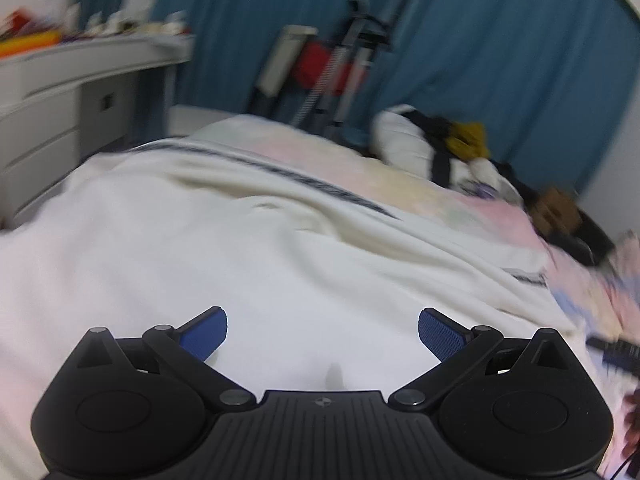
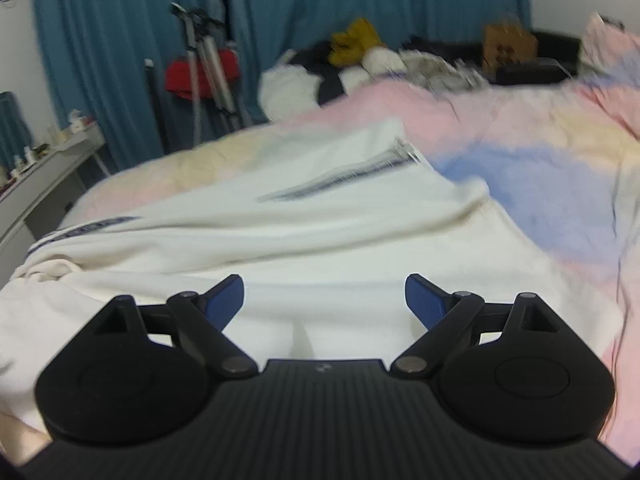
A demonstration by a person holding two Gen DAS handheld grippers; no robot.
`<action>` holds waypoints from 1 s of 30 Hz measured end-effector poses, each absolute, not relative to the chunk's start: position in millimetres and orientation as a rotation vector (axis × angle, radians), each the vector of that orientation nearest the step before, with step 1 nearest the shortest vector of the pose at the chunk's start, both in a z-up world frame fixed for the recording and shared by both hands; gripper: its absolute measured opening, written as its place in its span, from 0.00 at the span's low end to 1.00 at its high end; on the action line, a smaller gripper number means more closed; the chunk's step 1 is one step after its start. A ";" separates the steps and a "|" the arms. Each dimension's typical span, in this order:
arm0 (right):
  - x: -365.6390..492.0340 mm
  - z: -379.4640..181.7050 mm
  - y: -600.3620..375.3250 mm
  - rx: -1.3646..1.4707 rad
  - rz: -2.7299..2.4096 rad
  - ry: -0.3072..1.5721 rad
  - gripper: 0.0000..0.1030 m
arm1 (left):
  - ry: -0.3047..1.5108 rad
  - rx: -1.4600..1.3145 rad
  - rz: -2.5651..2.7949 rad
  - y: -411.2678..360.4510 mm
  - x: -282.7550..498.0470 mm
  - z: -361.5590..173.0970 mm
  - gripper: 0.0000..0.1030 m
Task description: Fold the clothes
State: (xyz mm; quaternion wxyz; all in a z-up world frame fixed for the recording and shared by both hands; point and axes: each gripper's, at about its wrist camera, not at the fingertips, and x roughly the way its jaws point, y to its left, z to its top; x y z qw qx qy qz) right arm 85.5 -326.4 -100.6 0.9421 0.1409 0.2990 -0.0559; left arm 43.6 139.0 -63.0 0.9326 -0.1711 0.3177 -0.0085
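Note:
A white garment [image 1: 224, 248] with dark striped trim lies spread and rumpled on the bed; it also shows in the right wrist view [image 2: 320, 224]. My left gripper [image 1: 323, 332] is open, its blue pads [image 1: 204, 334] wide apart, low over the near part of the white cloth and holding nothing. My right gripper [image 2: 325, 300] is open too, blue pads [image 2: 426, 304] apart, just above the garment's near edge, empty. Both views are blurred by motion.
The bed has a pastel pink, blue and yellow cover [image 2: 540, 184]. A pile of clothes [image 2: 360, 60] lies at the far side. A tripod [image 2: 204, 64] stands by blue curtains [image 2: 120, 40]. A white desk [image 1: 60, 92] is at the left. A brown box [image 2: 508, 46] sits at the far right.

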 end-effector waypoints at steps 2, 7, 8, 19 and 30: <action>86.9 -104.9 -335.0 0.333 -0.130 0.615 0.87 | 0.654 -0.447 0.035 165.8 32.3 -57.6 0.98; 72.1 -100.1 -357.7 0.461 -0.191 0.575 0.87 | 0.653 -0.729 0.150 233.1 7.6 -43.1 0.96; 66.1 -96.9 -365.8 0.502 -0.198 0.555 0.87 | 0.648 -0.755 0.188 243.6 2.7 -40.9 0.96; -15.2 -122.5 -512.8 1.090 -0.492 0.394 0.87 | 0.732 -1.155 0.335 308.5 -19.2 -86.6 0.90; 21.5 -184.9 -521.4 1.287 -0.513 0.582 0.76 | 0.638 -1.140 0.344 286.6 15.7 -103.2 0.67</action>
